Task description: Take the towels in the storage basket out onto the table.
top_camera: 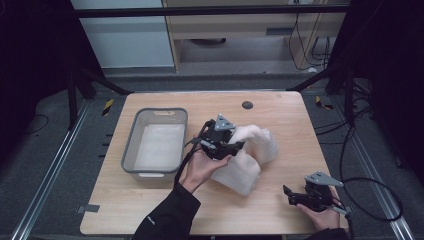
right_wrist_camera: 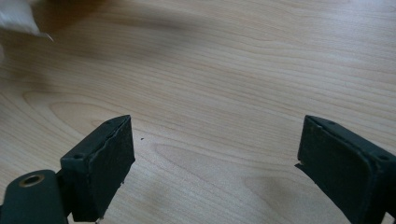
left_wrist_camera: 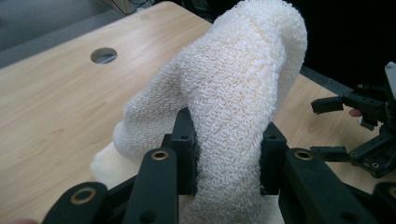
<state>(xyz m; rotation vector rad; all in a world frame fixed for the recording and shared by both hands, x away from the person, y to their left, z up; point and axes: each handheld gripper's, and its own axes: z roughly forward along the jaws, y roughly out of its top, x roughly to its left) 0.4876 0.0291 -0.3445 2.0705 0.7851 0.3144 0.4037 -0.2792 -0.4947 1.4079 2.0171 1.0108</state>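
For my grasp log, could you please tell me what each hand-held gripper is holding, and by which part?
The left hand-held gripper pinches a raised fold of the white towel between its jaws. The right hand-held gripper is open and holds nothing.

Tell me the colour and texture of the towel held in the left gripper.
White looped terry towel, clearest in the left gripper view.

Even overhead light brightens the table (top_camera: 150, 210), surroundings fall black, and the close towel (left_wrist_camera: 243, 93) looks slightly soft.
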